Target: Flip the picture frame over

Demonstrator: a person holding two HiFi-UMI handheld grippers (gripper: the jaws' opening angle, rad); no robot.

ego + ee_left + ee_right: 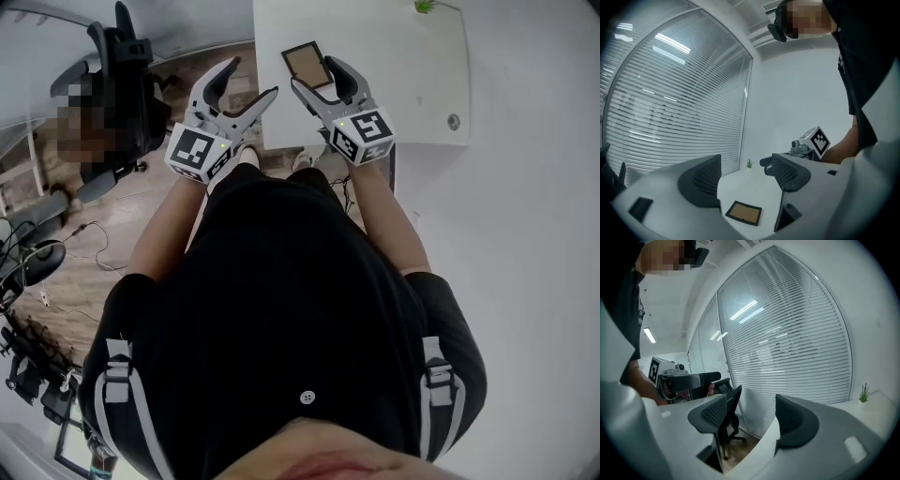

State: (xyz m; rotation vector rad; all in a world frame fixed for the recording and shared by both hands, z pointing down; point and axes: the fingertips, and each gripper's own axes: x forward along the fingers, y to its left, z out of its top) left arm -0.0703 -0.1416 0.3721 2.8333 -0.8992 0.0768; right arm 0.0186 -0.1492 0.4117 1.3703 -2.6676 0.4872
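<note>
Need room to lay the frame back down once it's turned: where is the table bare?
Bare: the middle and right of the table, between the picture frame near its left edge and the round grommet by its right edge, up to the small plant at the far edge. Crowded: only around the frame, where the right gripper hovers open.

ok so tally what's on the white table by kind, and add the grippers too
picture frame: 1
small green plant: 1
grippers: 2, the left gripper and the right gripper, both open and empty
total: 4
</note>
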